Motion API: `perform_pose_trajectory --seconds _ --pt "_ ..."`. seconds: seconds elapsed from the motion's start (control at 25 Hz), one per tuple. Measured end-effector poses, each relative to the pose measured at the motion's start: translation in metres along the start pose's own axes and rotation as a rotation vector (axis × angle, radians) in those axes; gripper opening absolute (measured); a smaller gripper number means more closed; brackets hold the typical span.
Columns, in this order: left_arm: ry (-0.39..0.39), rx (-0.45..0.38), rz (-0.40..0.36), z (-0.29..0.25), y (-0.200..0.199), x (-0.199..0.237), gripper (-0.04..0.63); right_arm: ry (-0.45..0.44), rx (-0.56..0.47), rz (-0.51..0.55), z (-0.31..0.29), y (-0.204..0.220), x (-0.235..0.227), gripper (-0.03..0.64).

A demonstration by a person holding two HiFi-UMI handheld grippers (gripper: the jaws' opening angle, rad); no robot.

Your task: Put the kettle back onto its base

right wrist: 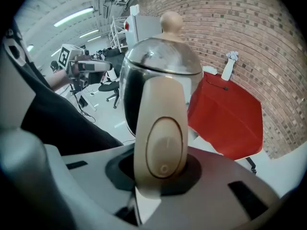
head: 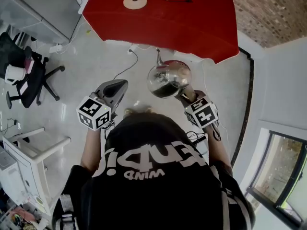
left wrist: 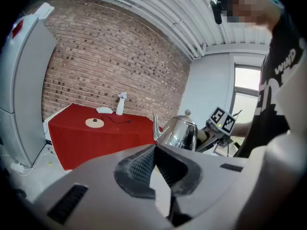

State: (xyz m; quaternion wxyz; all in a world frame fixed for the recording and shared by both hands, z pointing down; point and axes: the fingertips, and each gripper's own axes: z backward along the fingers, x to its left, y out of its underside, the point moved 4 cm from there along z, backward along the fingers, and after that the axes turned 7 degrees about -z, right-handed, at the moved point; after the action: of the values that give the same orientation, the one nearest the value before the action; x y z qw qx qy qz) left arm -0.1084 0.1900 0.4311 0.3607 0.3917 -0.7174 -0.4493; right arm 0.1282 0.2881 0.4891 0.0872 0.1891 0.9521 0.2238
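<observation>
Red table (head: pixel 192 23) with the steel kettle (head: pixel 165 78) in the air short of the table's near edge, not over the table top. Right hand-held gripper (head: pixel 189 97) is clamped on the kettle's cream handle (right wrist: pixel 160 147); left hand-held gripper (head: pixel 117 86), also short of the table, has its jaws pressed together with nothing between them. Round cream base (head: pixel 135 1) sits towards the table's far side, well apart from the kettle.

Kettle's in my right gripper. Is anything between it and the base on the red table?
Nothing visible. The kettle, in the right gripper, hangs over floor short of the red table; the base lies bare on it.
</observation>
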Motion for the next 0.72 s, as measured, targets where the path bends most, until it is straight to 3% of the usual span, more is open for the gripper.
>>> perform_pose_trajectory --seconds 0.4,0.72 --pt "-0.040 0.002 0.014 -0.012 -0.001 -0.010 0.009 -0.028 -0.054 0.022 0.008 -0.004 -0.026 0.075" --pt "-0.056 0.000 0.042 -0.022 0.006 -0.006 0.009 -0.024 -0.035 0.063 -0.001 -0.014 -0.047 0.075"
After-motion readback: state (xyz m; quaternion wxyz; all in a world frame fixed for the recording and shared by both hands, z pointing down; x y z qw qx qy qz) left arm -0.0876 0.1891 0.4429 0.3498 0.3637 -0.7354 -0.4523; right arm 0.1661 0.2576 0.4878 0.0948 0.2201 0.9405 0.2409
